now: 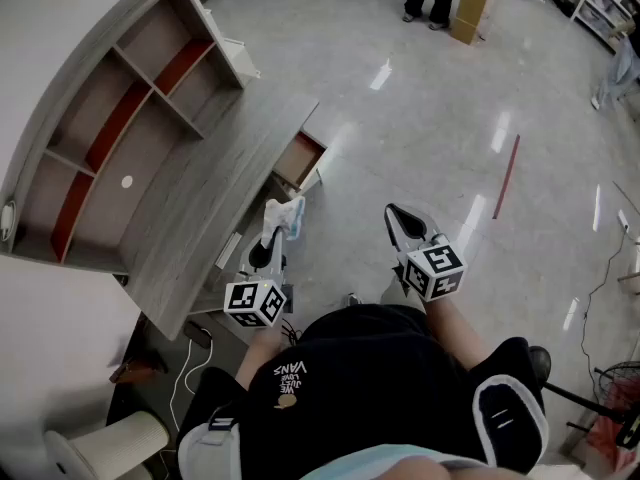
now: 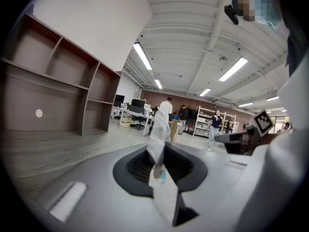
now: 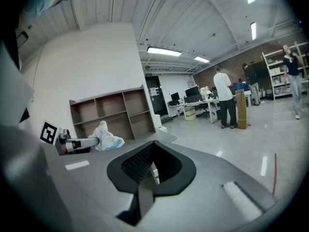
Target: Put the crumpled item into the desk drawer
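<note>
left gripper view, tool (image 2: 162, 152) pinching crumpled item (image 2: 157, 129)

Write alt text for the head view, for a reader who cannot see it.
Seen from above, the left tongs grip a crumpled white item beside a grey desk, whose drawer stands open just ahead. The right tongs are shut and empty over the floor.

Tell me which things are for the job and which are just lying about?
For the job:
crumpled item, held in the left gripper
open drawer
desk

Just lying about:
shelves
cardboard box
red stick on the floor
</note>
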Tool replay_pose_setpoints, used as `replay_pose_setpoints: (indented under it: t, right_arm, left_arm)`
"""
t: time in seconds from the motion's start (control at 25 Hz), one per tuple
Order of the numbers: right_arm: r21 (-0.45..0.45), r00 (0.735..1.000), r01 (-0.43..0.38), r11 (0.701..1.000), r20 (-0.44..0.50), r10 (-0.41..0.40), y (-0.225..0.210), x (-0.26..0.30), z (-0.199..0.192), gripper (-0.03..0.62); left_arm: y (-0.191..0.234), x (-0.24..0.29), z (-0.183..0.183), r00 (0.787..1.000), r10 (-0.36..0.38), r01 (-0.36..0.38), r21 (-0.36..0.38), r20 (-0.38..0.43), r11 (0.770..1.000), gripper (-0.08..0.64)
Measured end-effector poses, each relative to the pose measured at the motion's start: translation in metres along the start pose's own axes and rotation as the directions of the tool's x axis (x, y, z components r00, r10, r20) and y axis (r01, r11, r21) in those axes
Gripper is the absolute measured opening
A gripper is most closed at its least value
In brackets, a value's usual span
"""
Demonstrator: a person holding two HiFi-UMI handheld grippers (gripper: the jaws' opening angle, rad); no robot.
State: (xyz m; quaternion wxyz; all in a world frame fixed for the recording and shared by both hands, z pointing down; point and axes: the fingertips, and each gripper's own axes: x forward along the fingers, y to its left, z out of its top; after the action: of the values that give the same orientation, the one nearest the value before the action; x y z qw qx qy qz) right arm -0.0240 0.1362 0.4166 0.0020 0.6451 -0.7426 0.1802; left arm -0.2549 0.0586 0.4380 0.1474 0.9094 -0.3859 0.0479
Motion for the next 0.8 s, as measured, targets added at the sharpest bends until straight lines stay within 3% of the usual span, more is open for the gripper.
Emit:
replay_pose_setpoints:
  t: [0.32,0.8]
  right_arm:
    - [0.039,0.998,-0.051,0.998,0.027,0.050,-0.017,0.027,0.007,0.003]
    - [-0.011,0.975,-0.217,0.976,-0.042,0.216,-0.085,0.092,0.033,0.003]
  left_arm:
    - [0.002,0.024,-0.001,1.000,0.021,-0.021,-0.010,0.000,1.000,0.103]
    - [-0.013,0.094,0.011,0.984,0.173,-0.168,-0.098,0.046,0.981,0.102]
